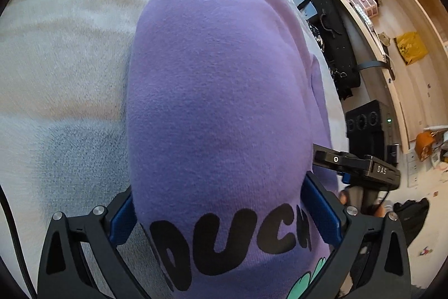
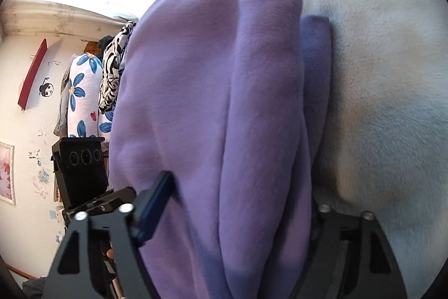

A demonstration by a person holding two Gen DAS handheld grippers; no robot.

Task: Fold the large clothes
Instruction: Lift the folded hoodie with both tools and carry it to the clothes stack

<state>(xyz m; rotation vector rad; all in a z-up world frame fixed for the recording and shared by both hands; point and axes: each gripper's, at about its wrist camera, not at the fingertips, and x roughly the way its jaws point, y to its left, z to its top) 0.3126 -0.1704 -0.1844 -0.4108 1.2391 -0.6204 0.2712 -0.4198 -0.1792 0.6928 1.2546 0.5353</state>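
The purple sweatshirt (image 1: 218,91) fills the centre of the left wrist view, bunched into a thick fold over a pale fleecy bed cover (image 1: 61,52). Black letters reading "DUCK" cross its lower part. The left gripper (image 1: 224,217) has its jaws clamped on this fold, with a blue pad pressed against the cloth on either side. At the right edge of that frame the right gripper's black body (image 1: 361,170) sits just beside the sweatshirt, and wooden shelves (image 1: 392,4) run along the upper right.

In the right wrist view the sweatshirt (image 2: 210,102) hangs in long vertical folds down the middle. The right gripper (image 2: 235,215) has its jaws clamped on the garment; the right-hand pad is hidden behind cloth. A floral cloth (image 2: 81,91) shows at centre left.
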